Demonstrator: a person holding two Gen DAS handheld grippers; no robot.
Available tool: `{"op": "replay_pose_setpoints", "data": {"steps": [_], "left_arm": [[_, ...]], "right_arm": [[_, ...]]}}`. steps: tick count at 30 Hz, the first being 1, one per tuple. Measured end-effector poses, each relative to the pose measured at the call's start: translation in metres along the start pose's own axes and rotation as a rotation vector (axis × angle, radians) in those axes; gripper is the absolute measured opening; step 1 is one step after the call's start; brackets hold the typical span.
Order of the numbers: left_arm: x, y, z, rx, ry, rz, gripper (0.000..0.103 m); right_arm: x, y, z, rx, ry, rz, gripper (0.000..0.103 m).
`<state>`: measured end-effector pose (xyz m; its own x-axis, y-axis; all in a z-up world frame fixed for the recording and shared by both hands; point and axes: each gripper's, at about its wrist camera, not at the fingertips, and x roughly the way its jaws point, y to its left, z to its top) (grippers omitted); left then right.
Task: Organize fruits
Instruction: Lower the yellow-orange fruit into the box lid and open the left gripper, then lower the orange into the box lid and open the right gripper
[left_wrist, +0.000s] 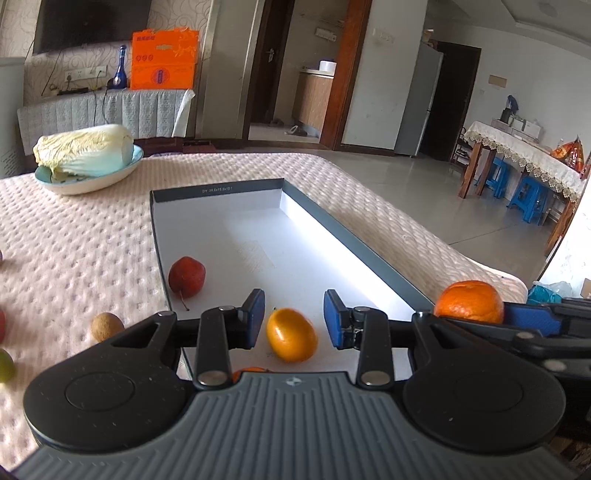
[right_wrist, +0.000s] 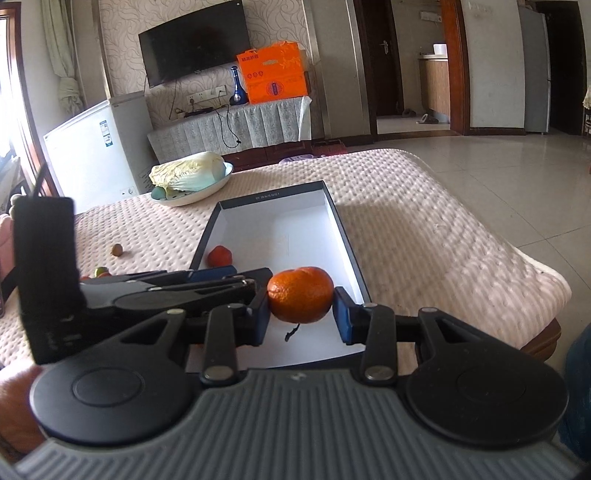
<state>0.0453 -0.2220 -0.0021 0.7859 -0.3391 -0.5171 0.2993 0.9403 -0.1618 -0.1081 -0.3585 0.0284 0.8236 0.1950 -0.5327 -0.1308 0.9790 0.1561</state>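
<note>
The right gripper (right_wrist: 300, 314) clamps a mandarin (right_wrist: 300, 294) above the box (right_wrist: 347, 236). The left gripper (left_wrist: 294, 319) stands open around a kumquat (left_wrist: 291, 335) lying inside. A red fruit (left_wrist: 186, 277) is boxed. Several small fruits (right_wrist: 117, 250) remain on the mattress (left_wrist: 74, 243).

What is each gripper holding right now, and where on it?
Right gripper: the tangerine, clamped across its sides. Left gripper: nothing; the kumquat lies loose between its open jaws.
</note>
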Motion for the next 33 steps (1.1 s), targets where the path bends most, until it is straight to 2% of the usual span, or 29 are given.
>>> {"op": "replay_pose_setpoints", "data": {"steps": [7, 22, 33], "left_arm": [[-0.014, 0.01, 0.003, -0.002, -0.029, -0.001, 0.041], [-0.036, 0.022, 0.001, -0.007, -0.031, 0.021, 0.042], [-0.047, 0.033, 0.0, -0.004, -0.029, 0.02, 0.042]], "right_arm": [[0.007, 0.006, -0.002, 0.001, 0.009, 0.005, 0.039], [0.023, 0.016, -0.003, 0.007, 0.034, 0.0, 0.04], [0.035, 0.016, -0.004, 0.009, 0.058, -0.041, 0.04]]}}
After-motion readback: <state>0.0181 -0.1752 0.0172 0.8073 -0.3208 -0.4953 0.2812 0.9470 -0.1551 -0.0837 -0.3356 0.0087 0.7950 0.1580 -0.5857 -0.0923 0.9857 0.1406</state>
